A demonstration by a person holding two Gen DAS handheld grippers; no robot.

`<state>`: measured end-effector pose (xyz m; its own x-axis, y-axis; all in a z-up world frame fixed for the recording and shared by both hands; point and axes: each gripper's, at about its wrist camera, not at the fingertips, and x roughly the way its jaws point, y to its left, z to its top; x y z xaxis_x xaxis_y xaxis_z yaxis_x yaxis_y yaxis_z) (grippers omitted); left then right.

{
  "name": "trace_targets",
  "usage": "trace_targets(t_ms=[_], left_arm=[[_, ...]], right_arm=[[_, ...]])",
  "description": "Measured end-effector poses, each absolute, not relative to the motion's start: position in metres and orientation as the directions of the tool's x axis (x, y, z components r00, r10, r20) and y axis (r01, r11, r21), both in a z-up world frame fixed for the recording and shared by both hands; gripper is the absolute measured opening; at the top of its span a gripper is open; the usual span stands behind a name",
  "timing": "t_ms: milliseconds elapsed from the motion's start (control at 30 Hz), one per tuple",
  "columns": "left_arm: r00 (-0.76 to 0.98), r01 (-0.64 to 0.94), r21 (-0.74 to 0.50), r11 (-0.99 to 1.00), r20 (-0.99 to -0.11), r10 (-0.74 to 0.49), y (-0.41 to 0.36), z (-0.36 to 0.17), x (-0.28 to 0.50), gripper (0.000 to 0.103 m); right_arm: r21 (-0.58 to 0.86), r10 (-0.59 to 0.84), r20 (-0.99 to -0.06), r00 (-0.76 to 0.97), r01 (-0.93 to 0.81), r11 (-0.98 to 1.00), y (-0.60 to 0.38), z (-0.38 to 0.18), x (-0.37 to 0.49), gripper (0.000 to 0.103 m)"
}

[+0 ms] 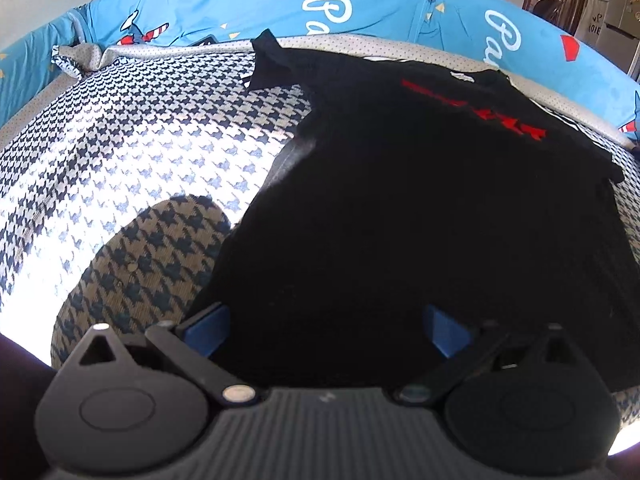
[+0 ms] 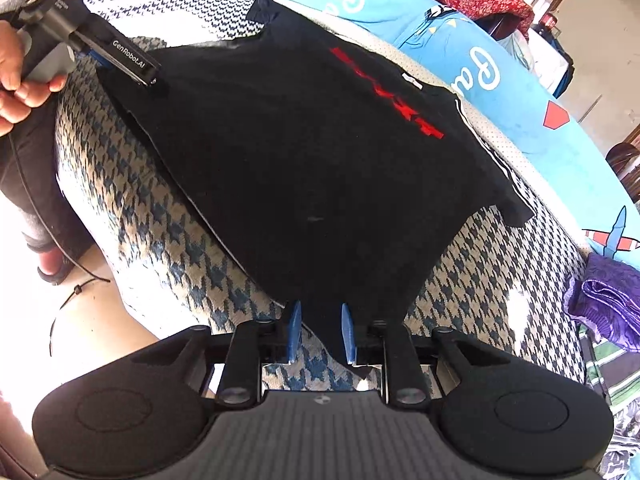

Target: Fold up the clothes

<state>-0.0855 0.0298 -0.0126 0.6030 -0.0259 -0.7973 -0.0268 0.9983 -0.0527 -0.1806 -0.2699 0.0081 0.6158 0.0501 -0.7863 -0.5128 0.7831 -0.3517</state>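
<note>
On the left gripper (image 2: pixel 150 76), seen from the right wrist view, we read "GenRobot.AI" in white along its black finger bar, and "AS" on its grey body; the smaller print under "AS" is too fine for us. The blue sheet (image 1: pixel 360 4) along the far edge of the bed carries large white script starting "Pa", the rest hidden. The black T-shirt (image 2: pixel 300 152) bears a red printed line across its chest that we cannot make out. At the far right of the left wrist view a white fridge (image 1: pixel 596 30) shows dark letters, unreadable.
</note>
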Motion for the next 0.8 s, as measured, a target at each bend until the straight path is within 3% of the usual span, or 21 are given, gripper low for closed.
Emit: trace_targets(t_ms=[167,800], left_arm=[[0.613,-0.015,-0.054,0.998,-0.789,-0.033,0.020,-0.007,-0.073,0.103],[0.628,0.065,-0.005,0.998,-0.777,-0.045,-0.012,0.001,0.008,0.103]], right_arm=[[-0.287,0.074,-0.774,0.629,-0.451,0.845,-0.272,0.008,-0.158,0.031],[-0.003,0.104,-0.741,0.663,-0.159,0.987,-0.315,-0.004,-0.067,0.034]])
